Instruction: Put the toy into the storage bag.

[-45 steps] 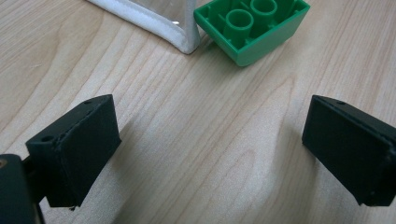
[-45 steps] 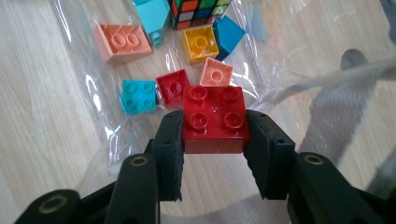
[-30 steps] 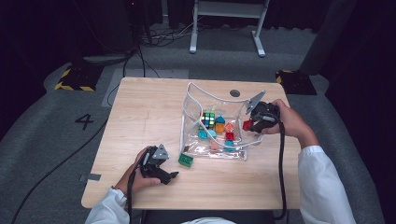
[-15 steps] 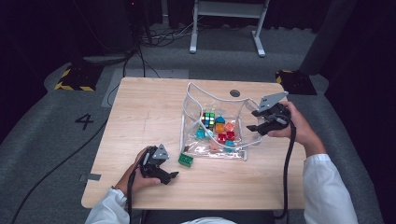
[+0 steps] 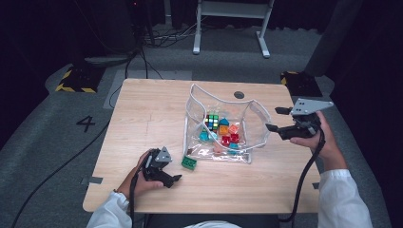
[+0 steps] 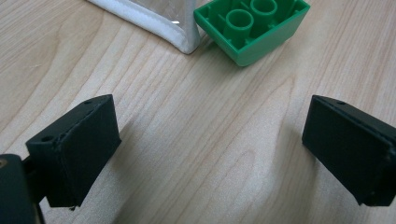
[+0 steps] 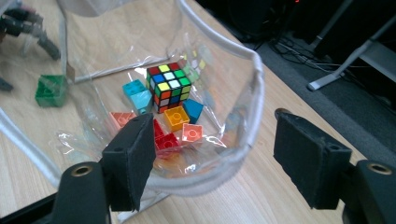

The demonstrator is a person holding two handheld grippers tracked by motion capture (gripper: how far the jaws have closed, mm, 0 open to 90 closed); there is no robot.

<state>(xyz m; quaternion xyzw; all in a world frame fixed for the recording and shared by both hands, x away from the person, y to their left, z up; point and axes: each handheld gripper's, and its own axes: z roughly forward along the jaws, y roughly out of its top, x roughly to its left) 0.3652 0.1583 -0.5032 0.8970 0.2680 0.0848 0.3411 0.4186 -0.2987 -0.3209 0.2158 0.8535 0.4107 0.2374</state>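
Note:
A clear bag with a white rim (image 5: 216, 97) lies open mid-table. It holds a puzzle cube (image 5: 212, 121) and several coloured bricks, among them a red brick (image 5: 230, 139). My right gripper (image 5: 273, 118) hovers just right of the bag; its jaws have just been opening and hold nothing. Along those jaws (image 7: 215, 154) I look into the bag (image 7: 254, 93) at the cube (image 7: 168, 86) and red brick (image 7: 167, 141). A green brick (image 5: 188, 162) sits outside the bag's near corner. My left gripper (image 5: 175, 179) rests open beside it, the green brick (image 6: 254, 28) ahead of its jaws (image 6: 210, 140).
The wooden table (image 5: 142, 109) has bare room left of the bag and along its front edge. A dark round cap (image 5: 239, 95) sits behind the bag. Beyond the table, a metal stand (image 5: 228, 14) and cables lie on the grey floor.
A second ago my right gripper held a red brick over the bag. The brick now lies inside, and the gripper has opened and drawn away rightward. The left gripper has stayed put.

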